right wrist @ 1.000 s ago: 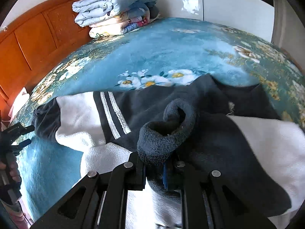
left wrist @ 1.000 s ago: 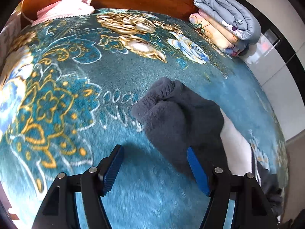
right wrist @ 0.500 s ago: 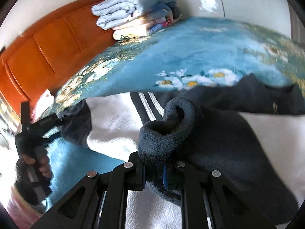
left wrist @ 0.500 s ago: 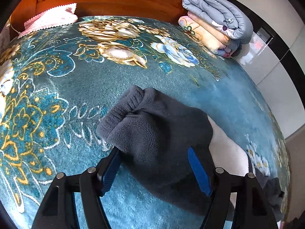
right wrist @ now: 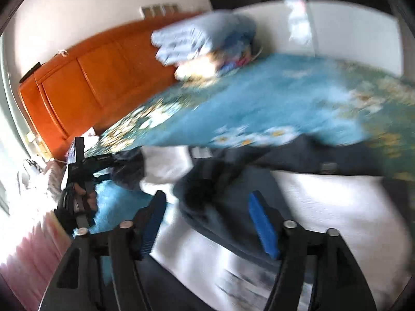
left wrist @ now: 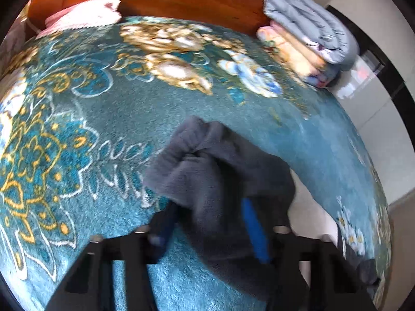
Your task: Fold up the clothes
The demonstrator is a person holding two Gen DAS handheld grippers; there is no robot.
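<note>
L gripper (left wrist: 210,223) is seen part-closed w/ grey sleeve cuff (left wrist: 197,165) bunched btwn its pads, R gripper (right wrist: 210,223) is spread wide, nothing held, above dark sleeve (right wrist: 207,189) on blanket (left wrist: 103,119).

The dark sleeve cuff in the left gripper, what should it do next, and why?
Probably finish closing on the dark sleeve cuff. The left gripper has its blue pads either side of the bunched fleece, but blur hides whether they grip it. The right gripper is open, with the other cuff lying loose on the white body.
</note>
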